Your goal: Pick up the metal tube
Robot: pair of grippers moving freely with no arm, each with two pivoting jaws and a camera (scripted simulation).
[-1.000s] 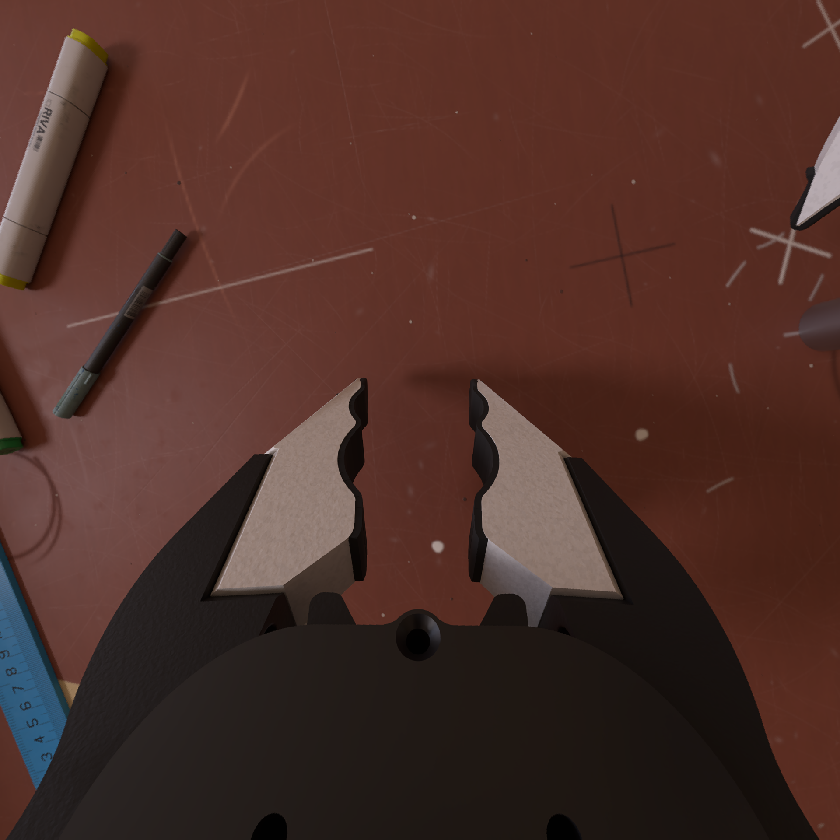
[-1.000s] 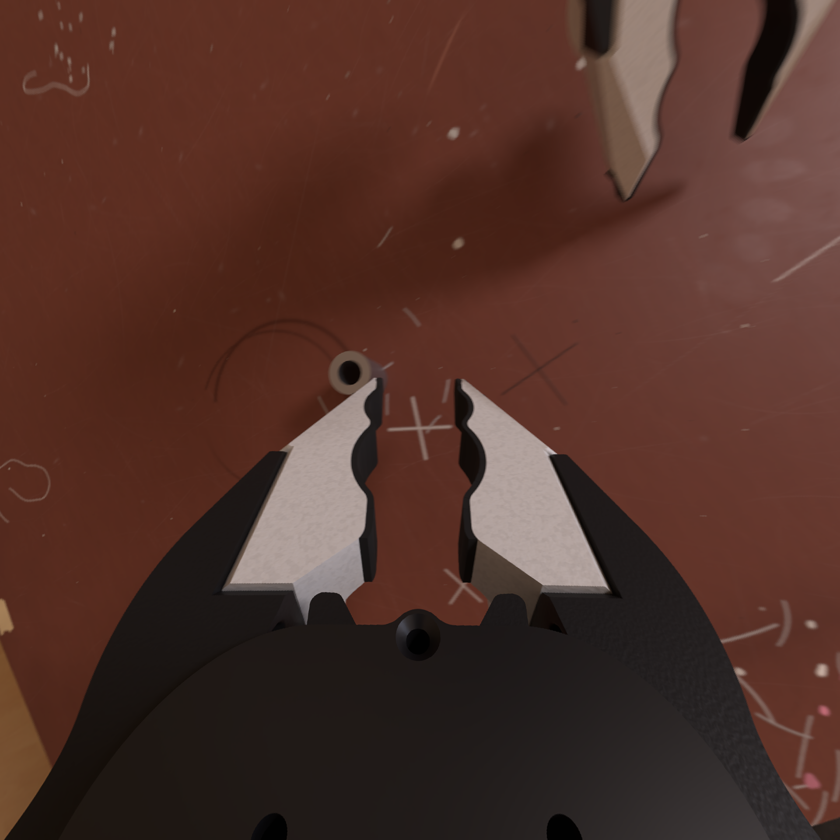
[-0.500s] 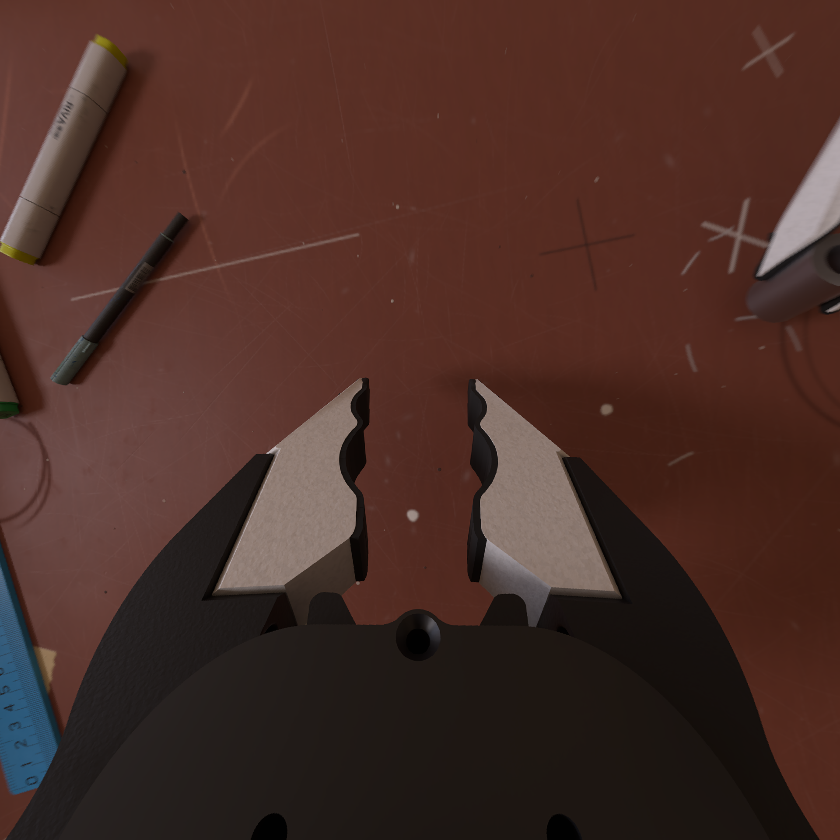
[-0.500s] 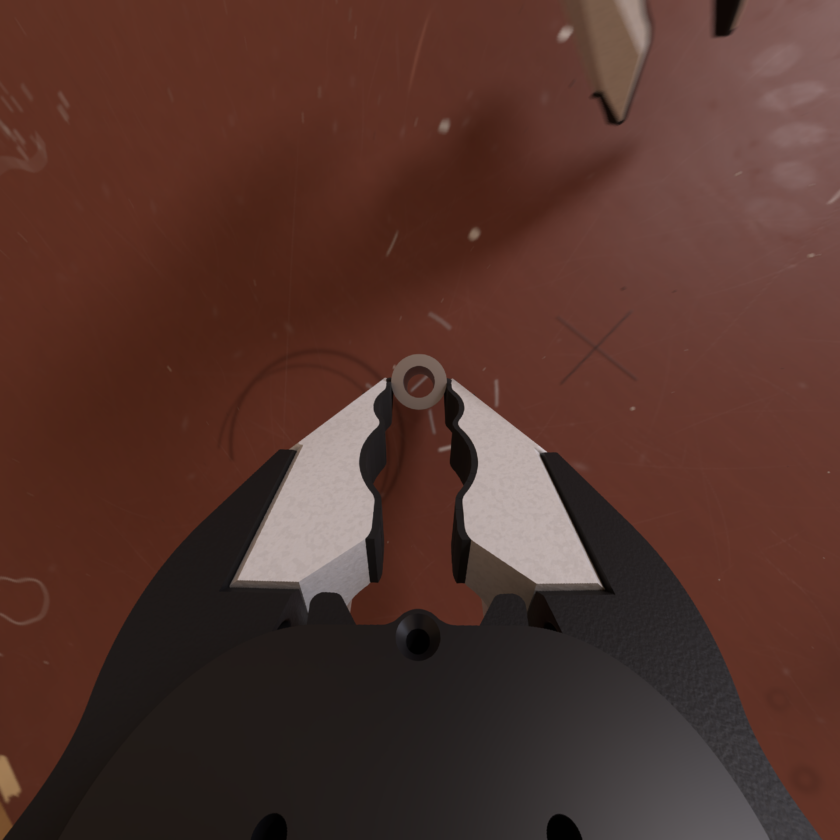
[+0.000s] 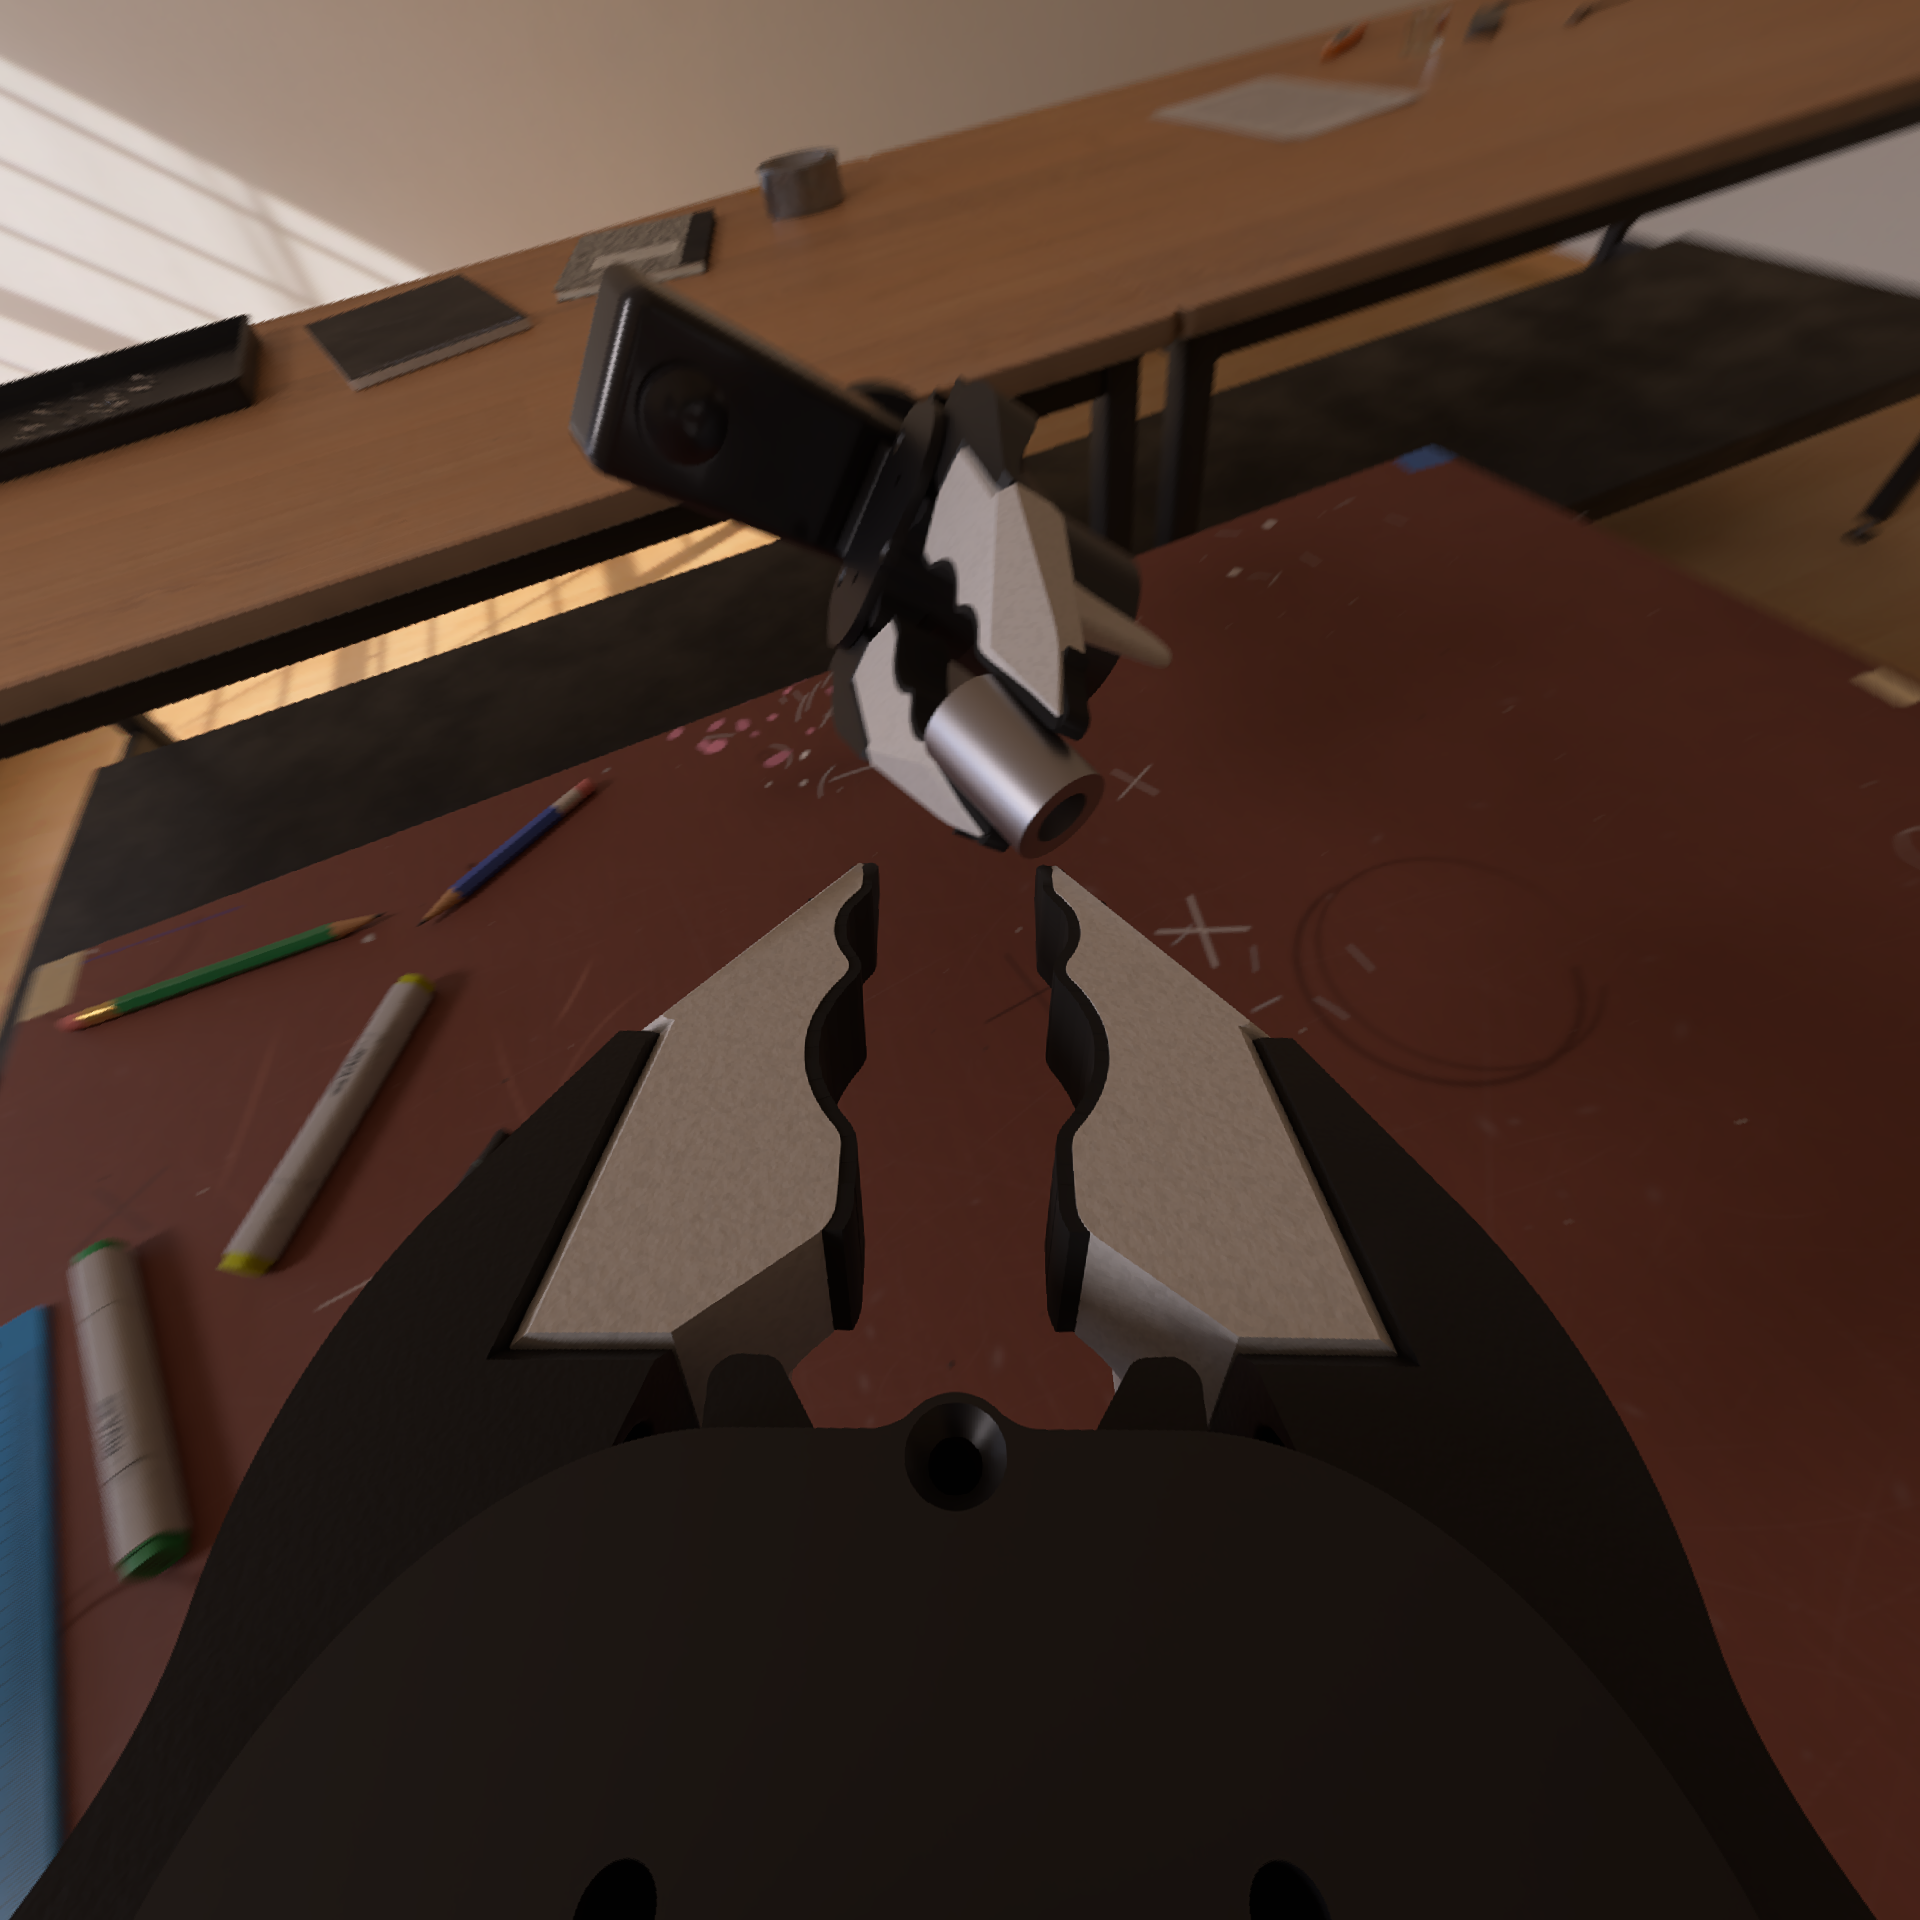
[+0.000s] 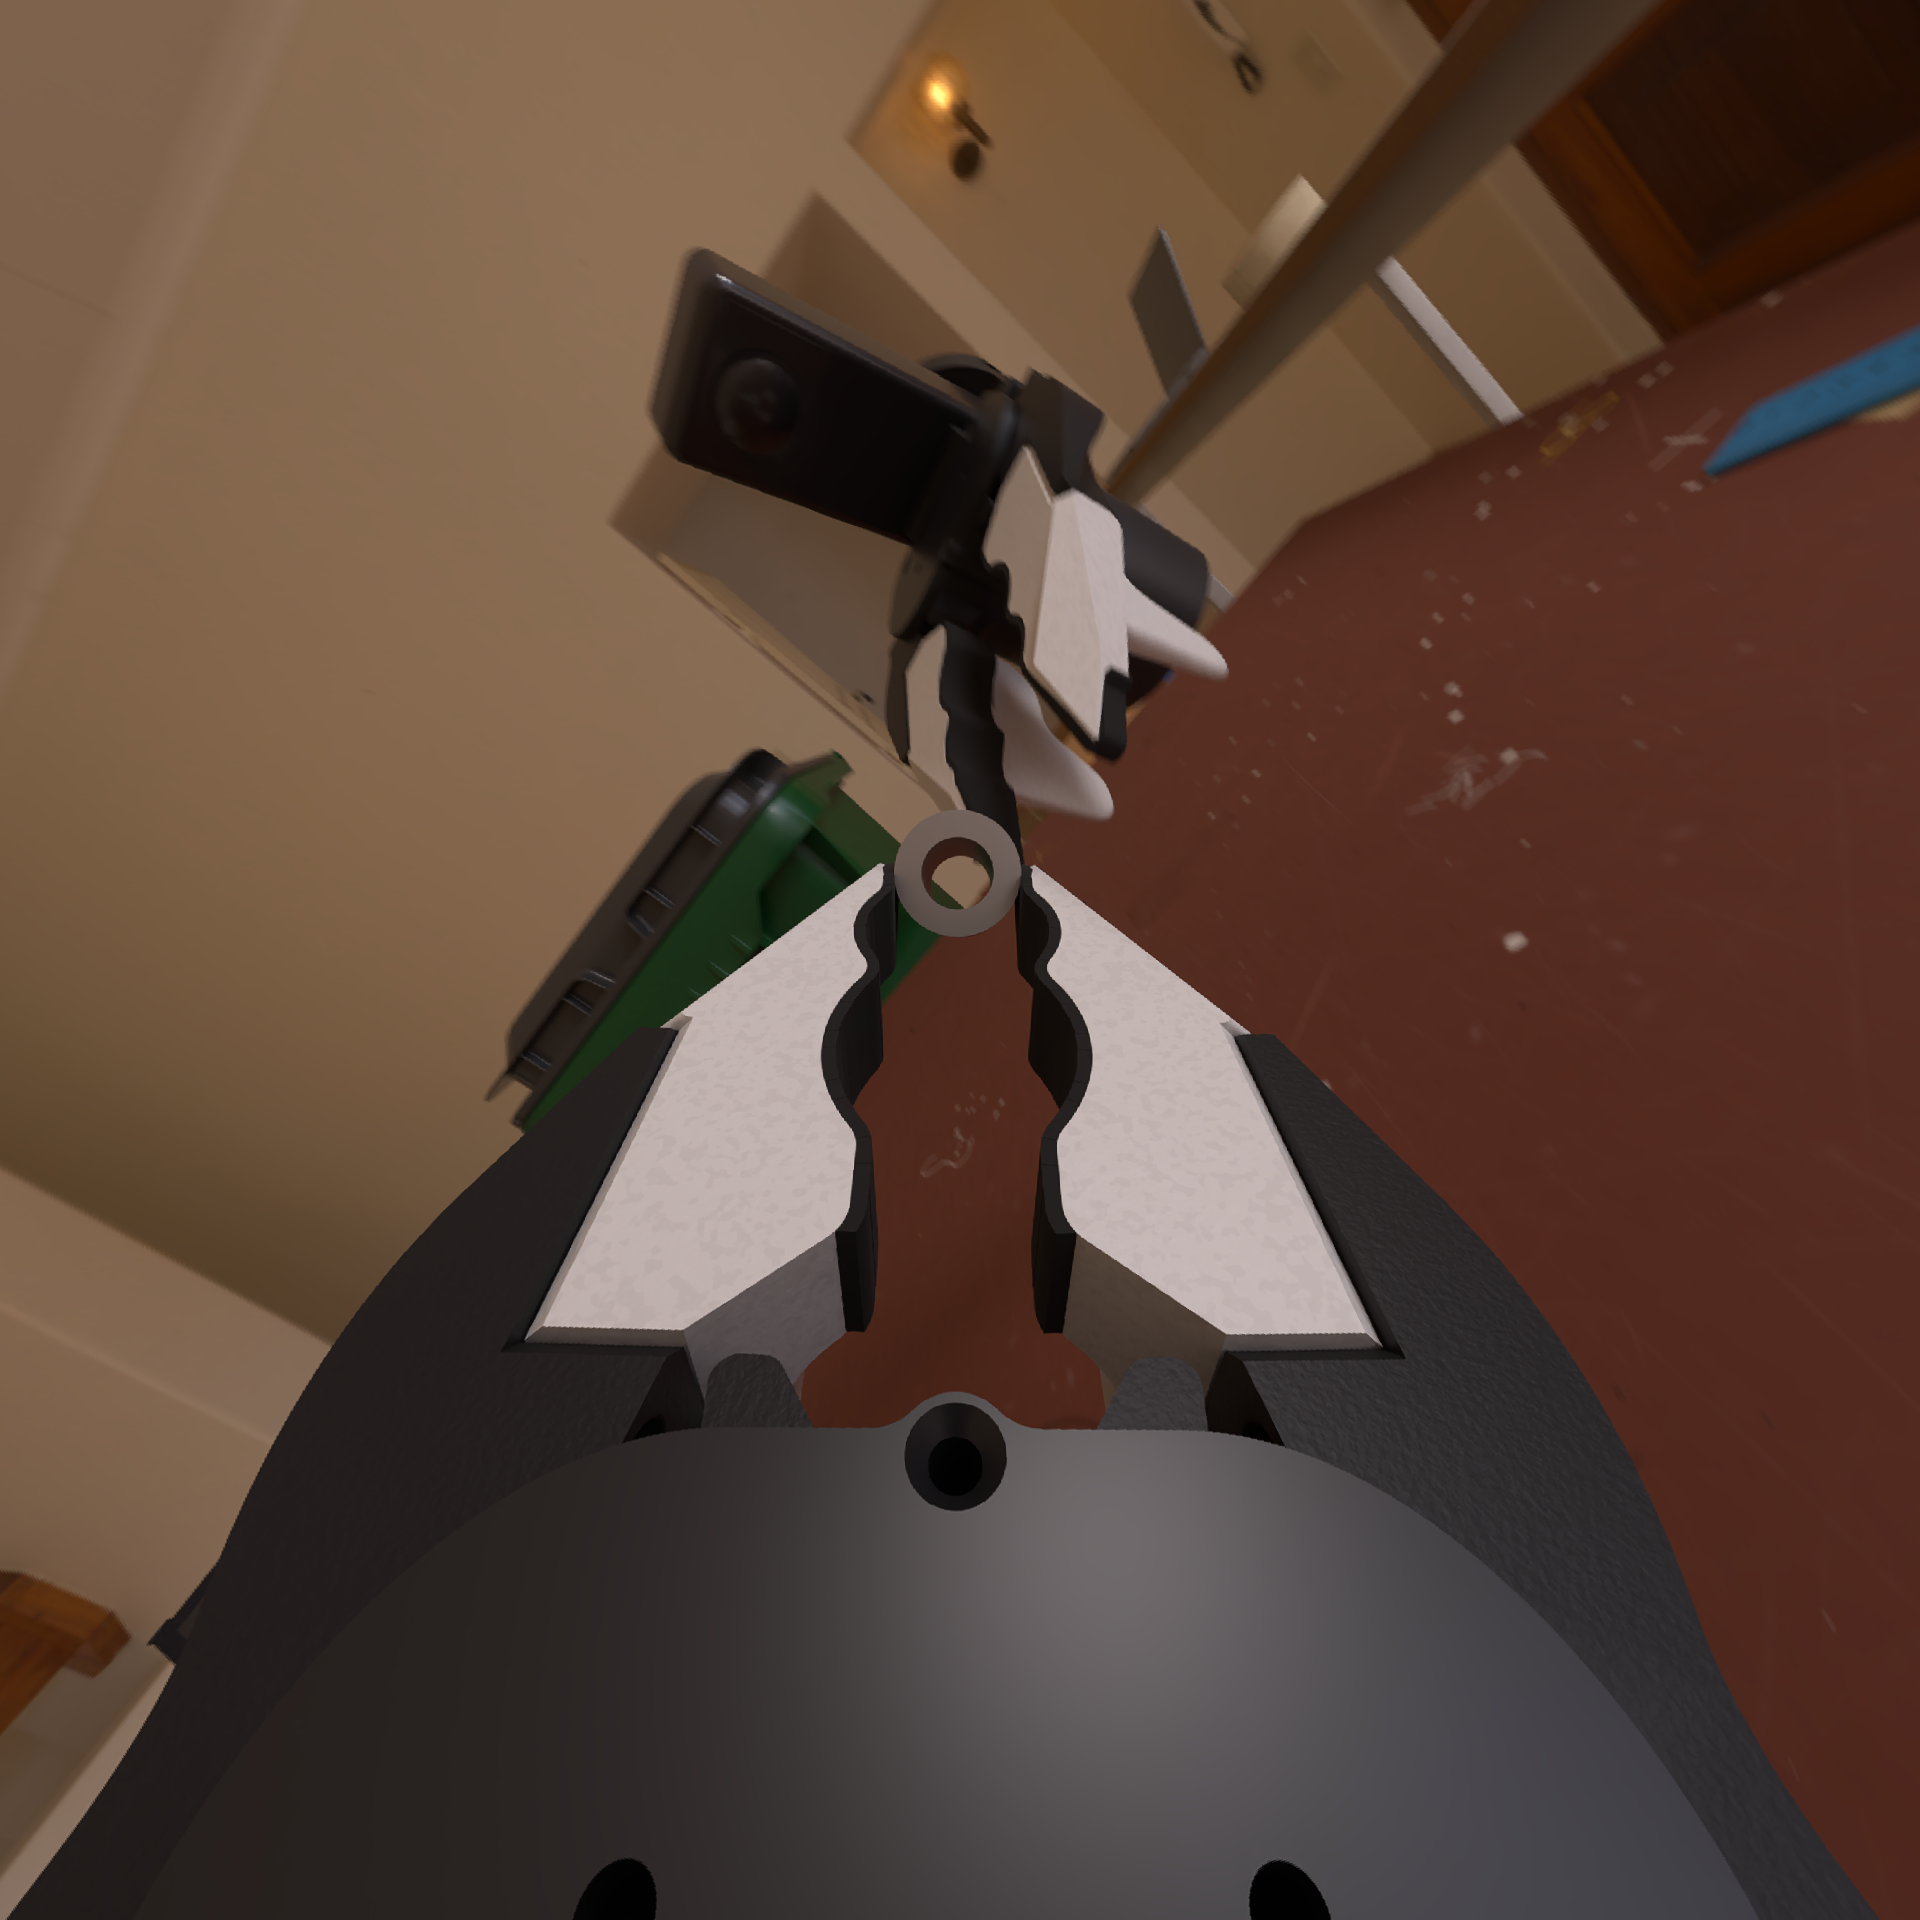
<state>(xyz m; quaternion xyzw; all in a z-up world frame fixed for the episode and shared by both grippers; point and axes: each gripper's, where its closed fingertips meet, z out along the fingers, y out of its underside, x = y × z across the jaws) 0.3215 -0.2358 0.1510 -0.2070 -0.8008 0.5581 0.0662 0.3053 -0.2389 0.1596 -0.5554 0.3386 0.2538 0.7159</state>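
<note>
The metal tube (image 5: 1003,774) is a short silver cylinder, held in the air above the brown mat (image 5: 1507,727). My right gripper (image 6: 956,883) is shut on it at the fingertips. In the right wrist view the tube (image 6: 961,920) shows end-on as a ring. My left gripper (image 5: 956,883) is open and empty, just below and in front of the tube's open end. It also shows in the right wrist view (image 6: 997,727), facing the tube from beyond it.
On the mat's left lie two markers (image 5: 327,1127) (image 5: 125,1413), a green pencil (image 5: 223,971), a blue pencil (image 5: 509,852) and a blue ruler (image 5: 21,1558). A long wooden bench (image 5: 1039,270) with a tape roll (image 5: 800,185) stands behind. A green bin (image 6: 707,935) stands beside the mat.
My right gripper has shut on the tube and lifted it off the mat. Both grippers have tilted up from looking down at the mat and now face each other.
</note>
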